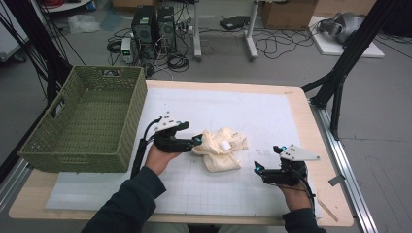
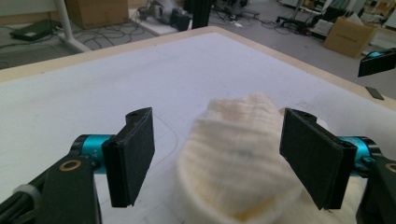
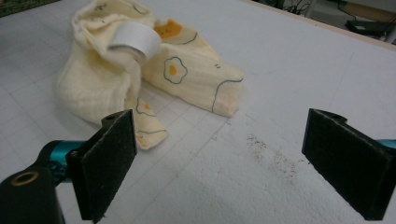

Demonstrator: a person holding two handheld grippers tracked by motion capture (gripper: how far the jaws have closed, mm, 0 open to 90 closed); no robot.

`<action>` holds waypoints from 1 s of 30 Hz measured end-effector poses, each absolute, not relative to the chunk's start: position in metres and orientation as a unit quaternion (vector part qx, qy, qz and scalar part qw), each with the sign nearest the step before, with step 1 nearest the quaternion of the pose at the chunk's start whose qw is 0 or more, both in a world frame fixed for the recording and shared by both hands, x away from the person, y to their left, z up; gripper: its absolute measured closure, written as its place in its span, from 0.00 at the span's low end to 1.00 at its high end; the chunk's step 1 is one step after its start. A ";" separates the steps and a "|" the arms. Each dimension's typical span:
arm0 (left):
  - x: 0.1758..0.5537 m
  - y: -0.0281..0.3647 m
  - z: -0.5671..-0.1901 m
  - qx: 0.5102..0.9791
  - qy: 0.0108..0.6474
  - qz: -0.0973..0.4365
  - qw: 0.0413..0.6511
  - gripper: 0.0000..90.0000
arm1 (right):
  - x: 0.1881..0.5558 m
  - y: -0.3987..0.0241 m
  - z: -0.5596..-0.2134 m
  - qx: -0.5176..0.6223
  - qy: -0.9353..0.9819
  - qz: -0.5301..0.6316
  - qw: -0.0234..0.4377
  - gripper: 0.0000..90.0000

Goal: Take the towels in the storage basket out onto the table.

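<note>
Crumpled cream muslin cloth with fried-egg print lies mid-mat on white gridded mat, white tape roll resting on top. Left gripper at cloth's 9 o'clock edge, jaws spread wide, cloth bulge between them, pads not pressing. Right gripper at cloth's 4 o'clock, well apart from it, jaws apart, nothing between. Green woven basket at table's 9 o'clock, no contents seen. Judgement: cloth not gripped, not lifted; grasp and any folding or binning all left.
</note>
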State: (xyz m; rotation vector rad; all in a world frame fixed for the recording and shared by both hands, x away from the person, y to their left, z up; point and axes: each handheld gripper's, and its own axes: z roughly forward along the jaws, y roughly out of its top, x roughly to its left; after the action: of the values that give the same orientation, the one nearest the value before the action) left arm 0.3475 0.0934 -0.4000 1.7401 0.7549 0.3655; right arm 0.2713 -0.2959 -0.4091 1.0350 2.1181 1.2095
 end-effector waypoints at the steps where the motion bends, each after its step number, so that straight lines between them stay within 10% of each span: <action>1: 0.344 0.100 -0.402 0.741 0.320 0.156 0.569 0.29 | 0.271 -0.296 -0.409 0.380 0.775 0.442 0.243 0.10; 30: 0.322 0.139 -0.424 0.738 0.329 0.167 0.565 0.21 | 0.278 -0.289 -0.412 0.383 0.778 0.437 0.238 0.10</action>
State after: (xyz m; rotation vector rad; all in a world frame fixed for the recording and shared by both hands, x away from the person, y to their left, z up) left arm 0.3221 0.1392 -0.4237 1.7348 0.7747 0.3918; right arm 0.2776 -0.2893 -0.4121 1.0481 2.1324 1.1967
